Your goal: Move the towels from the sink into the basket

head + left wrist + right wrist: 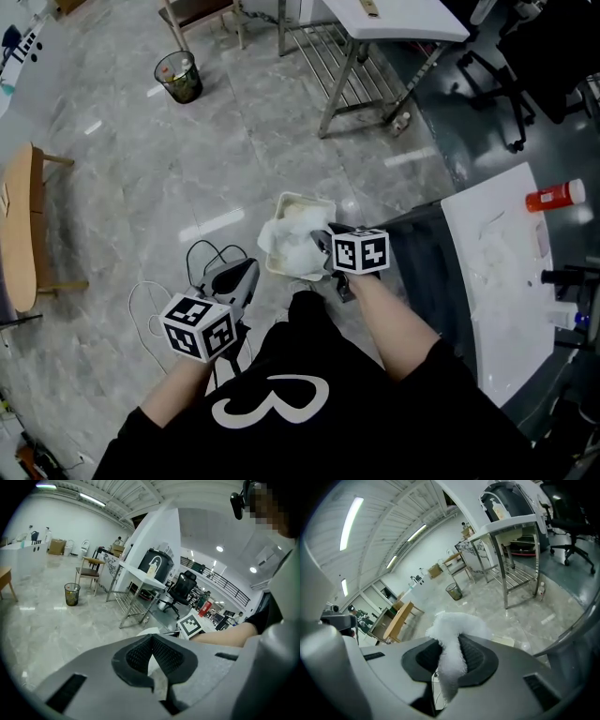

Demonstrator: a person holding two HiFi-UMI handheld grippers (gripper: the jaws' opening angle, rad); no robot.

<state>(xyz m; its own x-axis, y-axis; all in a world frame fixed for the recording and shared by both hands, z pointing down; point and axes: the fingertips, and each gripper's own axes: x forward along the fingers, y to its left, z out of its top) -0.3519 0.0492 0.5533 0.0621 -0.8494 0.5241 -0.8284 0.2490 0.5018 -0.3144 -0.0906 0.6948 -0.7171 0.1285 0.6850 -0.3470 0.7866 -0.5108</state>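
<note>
1. Your right gripper (450, 644) was clamped on a white towel (457, 623) at the basket (302, 198).
2. Left gripper (151, 641) was closed, empty.
3. Step looked like drop-off; next you needed to lower and release inside.

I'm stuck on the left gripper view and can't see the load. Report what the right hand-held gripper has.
Observer: The right hand-held gripper is shut on a white towel.
Operator: Place it against the basket.
Observer: Head view puts it at the basket's right edge, white towel bunched inside.
Operator: Now place my left one.
Observer: The left hand-held gripper is left of the basket, by cables on the floor.
</note>
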